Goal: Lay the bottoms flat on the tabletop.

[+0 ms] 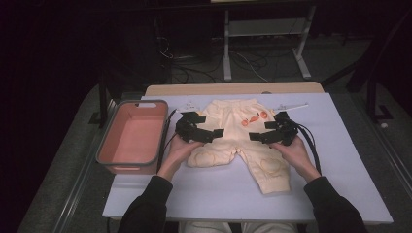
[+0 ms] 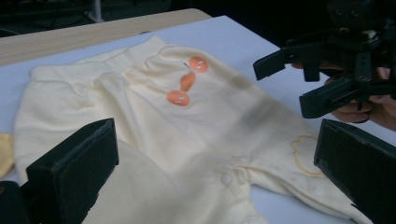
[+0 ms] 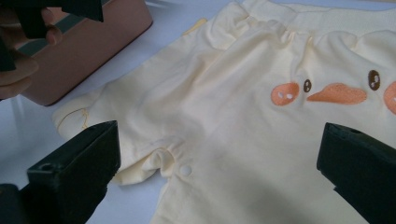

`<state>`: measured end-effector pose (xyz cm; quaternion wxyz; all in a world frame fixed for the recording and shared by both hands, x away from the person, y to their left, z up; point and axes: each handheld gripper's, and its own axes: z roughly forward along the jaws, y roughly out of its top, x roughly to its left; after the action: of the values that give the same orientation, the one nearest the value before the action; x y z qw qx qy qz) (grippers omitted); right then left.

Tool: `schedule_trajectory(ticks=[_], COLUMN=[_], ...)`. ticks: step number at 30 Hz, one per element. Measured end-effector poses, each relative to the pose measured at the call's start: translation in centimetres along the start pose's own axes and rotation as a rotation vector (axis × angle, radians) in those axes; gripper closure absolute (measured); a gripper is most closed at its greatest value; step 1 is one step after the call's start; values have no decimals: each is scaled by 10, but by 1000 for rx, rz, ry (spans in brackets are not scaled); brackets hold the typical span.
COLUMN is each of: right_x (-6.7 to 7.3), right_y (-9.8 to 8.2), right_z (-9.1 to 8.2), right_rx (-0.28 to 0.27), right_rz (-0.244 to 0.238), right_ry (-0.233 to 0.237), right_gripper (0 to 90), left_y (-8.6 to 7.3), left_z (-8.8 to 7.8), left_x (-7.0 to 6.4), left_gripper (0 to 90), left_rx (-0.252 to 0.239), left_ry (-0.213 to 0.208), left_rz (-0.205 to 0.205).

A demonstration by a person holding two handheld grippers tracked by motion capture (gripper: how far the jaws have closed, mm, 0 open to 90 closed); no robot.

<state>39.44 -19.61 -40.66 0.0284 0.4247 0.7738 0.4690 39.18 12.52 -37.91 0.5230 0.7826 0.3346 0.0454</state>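
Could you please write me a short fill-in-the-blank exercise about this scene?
1. The pale yellow baby pants lie on the ____ table cover.
2. The face stitched near the waistband is ____ in colour.
3. The pink bin stands on the person's ____ side of the pants.
4. Both the left hand-held gripper and the right hand-held gripper have jaws that are ____.

Missing words: white; orange; left; open
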Motion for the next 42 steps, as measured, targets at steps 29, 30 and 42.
schedule_trajectory(ticks=[29,30,42], right_x=[32,32,36], right_y=[-26,-27,-32], right_z=[-3,-2,1], right_rx=[36,40,62], right_rz=[-38,-38,-38], right_ry=[41,42,53], right_gripper=[0,0,0], left_y=[-33,-34,-45], left_z=[0,1,20], left_x=[-18,-19,-28], left_gripper=[51,66,233], left_rx=[177,188,352], left_ry=[-49,-63,-61], left_rz=[74,76,210])
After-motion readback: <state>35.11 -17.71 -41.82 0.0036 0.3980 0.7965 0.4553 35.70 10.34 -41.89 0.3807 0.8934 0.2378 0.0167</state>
